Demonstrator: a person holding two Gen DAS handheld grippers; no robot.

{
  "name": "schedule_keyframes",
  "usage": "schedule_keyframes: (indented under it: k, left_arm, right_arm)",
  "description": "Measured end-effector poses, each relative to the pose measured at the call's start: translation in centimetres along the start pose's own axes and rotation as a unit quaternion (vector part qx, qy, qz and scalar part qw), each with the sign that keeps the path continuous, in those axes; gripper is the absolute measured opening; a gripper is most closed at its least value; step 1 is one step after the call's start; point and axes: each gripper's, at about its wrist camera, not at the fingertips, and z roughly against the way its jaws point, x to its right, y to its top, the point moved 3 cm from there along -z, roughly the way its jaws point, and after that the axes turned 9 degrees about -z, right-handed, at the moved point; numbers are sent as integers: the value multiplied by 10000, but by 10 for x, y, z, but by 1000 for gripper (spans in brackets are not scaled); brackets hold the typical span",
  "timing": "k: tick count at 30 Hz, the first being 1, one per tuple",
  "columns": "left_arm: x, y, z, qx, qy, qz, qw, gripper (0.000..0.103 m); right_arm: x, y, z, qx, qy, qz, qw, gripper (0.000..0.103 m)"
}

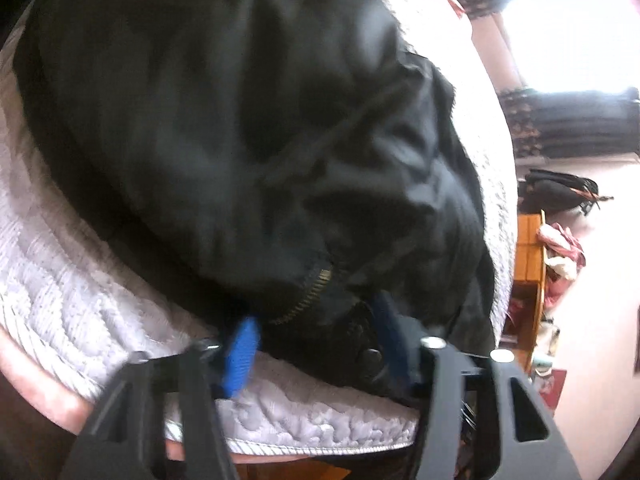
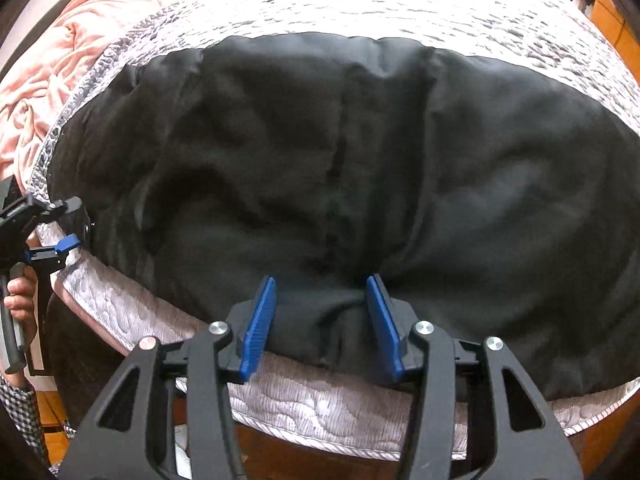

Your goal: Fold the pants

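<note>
Black pants (image 2: 340,168) lie spread across a quilted grey mattress (image 2: 312,408), near its front edge. In the left wrist view the waist end (image 1: 248,140) shows a brass zipper (image 1: 308,292) and a snap button (image 1: 372,354). My left gripper (image 1: 316,332) is open, its blue pads on either side of the waistband by the zipper; it also shows in the right wrist view (image 2: 70,224) at the pants' left end. My right gripper (image 2: 324,320) is open, its blue pads straddling a bunched fold at the pants' front edge.
A pink blanket (image 2: 80,40) is heaped at the mattress's far left. In the left wrist view a wooden shelf (image 1: 528,264) with clothes and a dark bag (image 1: 560,190) stand beyond the mattress on the right, under a bright window (image 1: 568,28).
</note>
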Motion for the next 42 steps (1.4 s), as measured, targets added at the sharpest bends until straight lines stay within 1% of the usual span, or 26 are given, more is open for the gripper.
schedule_keyframes:
  k: [2, 5, 8, 11, 13, 16, 17, 19, 21, 23, 24, 25, 26, 28, 29, 30, 32, 33, 35, 38, 42]
  left_arm:
    - [-3, -1, 2, 81, 129, 25, 9999, 30]
    - [-1, -6, 10, 337, 274, -50, 9990, 19]
    - [15, -18, 22, 721, 544, -314, 9954, 16]
    - [25, -33, 41, 1073, 552, -414, 9918, 16]
    - [24, -41, 44, 1135, 615, -394, 9909, 16]
    - [11, -39, 18, 894, 908, -398, 9910, 17]
    - [4, -36, 7, 803, 902, -338, 9921, 18]
    - [1, -30, 8, 764, 841, -333, 9930, 20]
    - [3, -27, 15, 681, 768, -361, 9941, 25]
    - [-2, -24, 30, 656, 741, -342, 9945, 33]
    - [-4, -23, 38, 715, 760, -313, 9941, 34]
    - [-7, -21, 46, 777, 805, -313, 9932, 37]
    - [-13, -18, 57, 853, 843, -300, 9923, 43]
    - [-25, -9, 72, 1004, 887, -203, 9908, 46]
    - [-34, -1, 80, 1091, 967, -79, 9893, 47]
    - [-40, 3, 83, 1121, 994, -2, 9887, 47]
    - [-53, 15, 86, 1117, 1046, 126, 9881, 47]
    - [-56, 19, 83, 1085, 1102, 166, 9878, 47]
    - [-66, 26, 79, 1006, 1097, 291, 9884, 47]
    - [-70, 30, 73, 992, 988, 410, 9893, 47]
    - [-65, 32, 71, 1003, 941, 458, 9894, 47]
  right_arm:
    - [-1, 0, -1, -1, -38, 43, 10000, 49]
    - [-2, 1, -2, -7, -42, 41, 10000, 49]
    - [-1, 1, -3, -15, -26, 36, 10000, 49]
    - [1, 2, -3, -51, -4, 5, 10000, 49]
    - [3, 2, -4, -73, -3, 2, 10000, 49]
    - [2, 2, -6, -104, -101, 29, 9999, 49]
    - [1, 3, -6, -113, -134, 39, 9998, 49]
    - [-1, 2, -6, -110, -170, 75, 9998, 49]
    - [-3, 2, -6, -110, -150, 80, 9998, 49]
    - [-3, 3, -7, -126, -109, 54, 9998, 50]
    - [-4, 3, -8, -130, -105, 47, 9999, 51]
    - [-5, 3, -8, -132, -120, 54, 9998, 51]
    - [-6, 3, -8, -132, -147, 67, 9998, 52]
    - [-9, 4, -7, -110, -225, 71, 9997, 50]
    - [-14, 4, -2, -48, -218, 80, 9997, 46]
    - [-20, 5, 2, 2, -123, 101, 9999, 44]
    - [-34, 8, 11, 104, 19, 226, 9997, 44]
    - [-41, 9, 14, 141, -5, 331, 9994, 46]
    - [-60, 10, 15, 183, -81, 602, 9980, 47]
    - [-76, 12, 7, 87, -66, 723, 9973, 47]
    - [-87, 15, -12, -94, -165, 815, 9965, 48]
